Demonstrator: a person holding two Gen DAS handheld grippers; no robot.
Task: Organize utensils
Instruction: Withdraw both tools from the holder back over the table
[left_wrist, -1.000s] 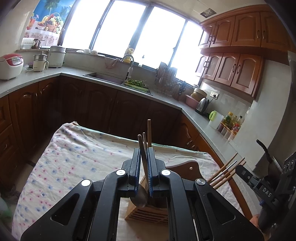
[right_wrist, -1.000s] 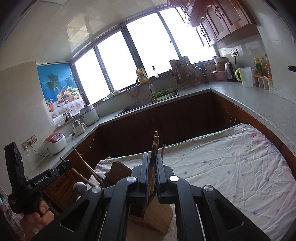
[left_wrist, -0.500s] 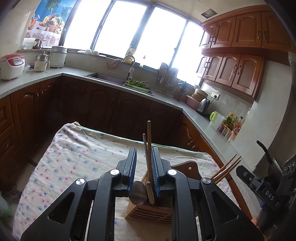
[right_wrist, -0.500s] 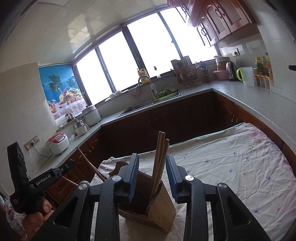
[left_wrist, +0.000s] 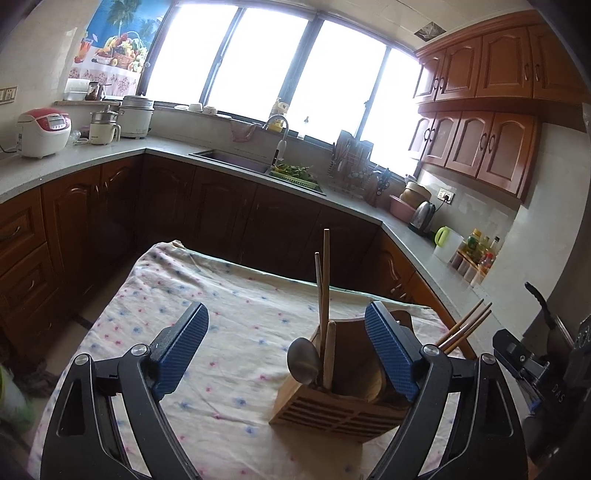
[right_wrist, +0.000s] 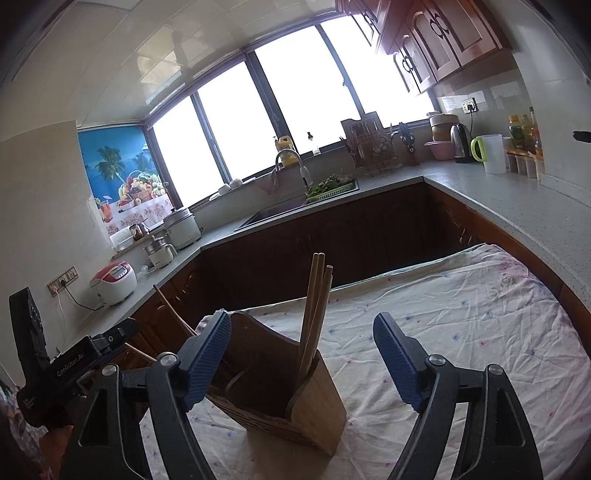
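Opening wide, both grippers, left (left_wrist: 286, 349) and right (right_wrist: 302, 356), grip nothing; spoon (left_wrist: 303, 360) and chopsticks (right_wrist: 314, 314) stand released in the holder (right_wrist: 291, 391), stored upright.

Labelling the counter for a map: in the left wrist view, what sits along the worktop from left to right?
Rice cooker → small electric pot → large white cooker → faucet → dish rack → kettle → green-handled jug.
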